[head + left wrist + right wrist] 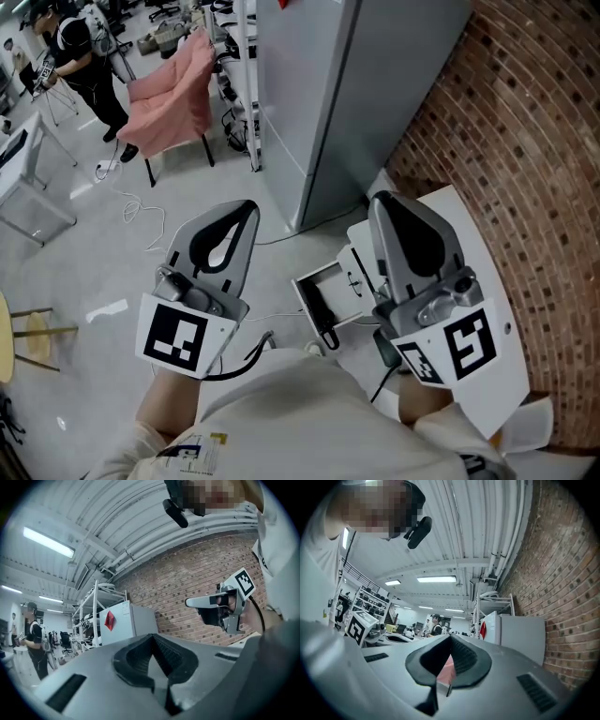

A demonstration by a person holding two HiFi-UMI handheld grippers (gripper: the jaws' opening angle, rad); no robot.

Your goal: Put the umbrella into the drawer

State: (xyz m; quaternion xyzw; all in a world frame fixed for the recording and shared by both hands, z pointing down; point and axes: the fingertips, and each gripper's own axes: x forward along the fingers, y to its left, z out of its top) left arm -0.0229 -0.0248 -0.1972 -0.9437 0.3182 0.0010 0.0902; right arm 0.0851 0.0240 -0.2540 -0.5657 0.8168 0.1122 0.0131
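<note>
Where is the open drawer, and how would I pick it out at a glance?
Find the brick wall on the right; a white cabinet stands beside it. From the cabinet's left side the drawer juts out over the grey floor. It is the only part pulled out, its dark inside plain against the white around it.

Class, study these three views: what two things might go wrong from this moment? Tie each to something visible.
1. The umbrella lies in the open drawer, but its looped end seems to reach past the front edge; pushing the drawer shut might jam it.
2. The left gripper and right gripper, both shut and empty, hide part of the white cabinet in the head view; lowering them might knock the drawer.
</note>
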